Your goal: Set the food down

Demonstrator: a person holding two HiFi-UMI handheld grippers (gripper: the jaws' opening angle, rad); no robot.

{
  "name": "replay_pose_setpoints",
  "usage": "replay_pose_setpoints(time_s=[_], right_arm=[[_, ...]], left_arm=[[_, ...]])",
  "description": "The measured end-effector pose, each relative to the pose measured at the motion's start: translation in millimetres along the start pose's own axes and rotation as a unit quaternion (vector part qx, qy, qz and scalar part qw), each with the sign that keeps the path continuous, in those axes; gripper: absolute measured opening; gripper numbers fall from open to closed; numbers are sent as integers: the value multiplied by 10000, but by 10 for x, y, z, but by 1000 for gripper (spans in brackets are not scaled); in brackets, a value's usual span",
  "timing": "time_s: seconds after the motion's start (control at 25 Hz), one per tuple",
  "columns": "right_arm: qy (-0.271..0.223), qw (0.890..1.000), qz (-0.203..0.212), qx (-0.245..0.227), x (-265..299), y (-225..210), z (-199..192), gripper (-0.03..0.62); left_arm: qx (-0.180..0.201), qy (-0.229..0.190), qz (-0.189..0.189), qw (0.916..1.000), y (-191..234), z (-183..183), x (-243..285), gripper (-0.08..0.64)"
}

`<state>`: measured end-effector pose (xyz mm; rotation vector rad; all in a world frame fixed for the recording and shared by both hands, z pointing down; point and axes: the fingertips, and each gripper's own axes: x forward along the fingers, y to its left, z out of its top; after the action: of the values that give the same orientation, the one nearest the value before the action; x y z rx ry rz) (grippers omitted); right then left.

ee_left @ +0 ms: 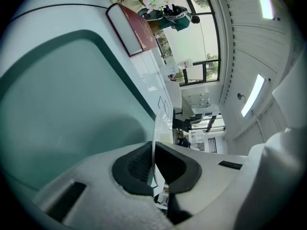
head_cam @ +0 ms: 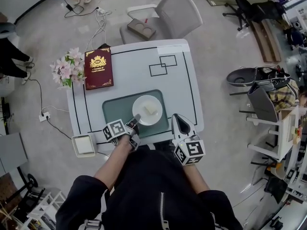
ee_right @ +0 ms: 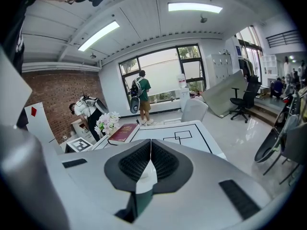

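**White plate on the green mat, left claw pinching the rim**

So the white plate (head_cam: 140,103) with the pale slice of food (head_cam: 151,109) sat in the middle of the green placemat (head_cam: 114,110), lower centre of the head view. The left gripper (head_cam: 135,121) had its pads pinched on the plate's near-left rim; in the left gripper view you could see the thin white edge sandwiched right between them. The right gripper (head_cam: 177,119) hovered at the lower right edge of the mat with its pads pressed together on nothing.

My read: this was the very end of the set-down. The plate looked flat on the mat, though I couldn't swear it was fully resting. The next move would call for spreading the left pads and backing off low toward the bottom of the frame, without dragging the rim or tipping the slice.

Around it, on the white table (head_cam: 139,83): a burgundy menu book (head_cam: 98,68) at upper left, a bunch of pink and white flowers (head_cam: 68,67) just left of it, and some black outlined rectangles (head_cam: 163,65) toward the top. A small white square dish (head_cam: 84,145) sat at the lower left corner, and a grey chair (head_cam: 168,16) stood beyond the table's top edge. Nothing stood in the way of pulling back; the right gripper was the closest thing and it was clear of the plate.
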<state>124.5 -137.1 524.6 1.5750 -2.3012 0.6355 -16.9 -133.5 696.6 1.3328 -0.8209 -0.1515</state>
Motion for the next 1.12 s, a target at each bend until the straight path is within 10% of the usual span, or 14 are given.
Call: replay_pose_setpoints(time_s=[1.12], right_arm=[[66, 10000, 32, 45, -159, -64, -157, 9]], left_arm=[[314, 58, 918, 9953, 387, -146, -15, 12]])
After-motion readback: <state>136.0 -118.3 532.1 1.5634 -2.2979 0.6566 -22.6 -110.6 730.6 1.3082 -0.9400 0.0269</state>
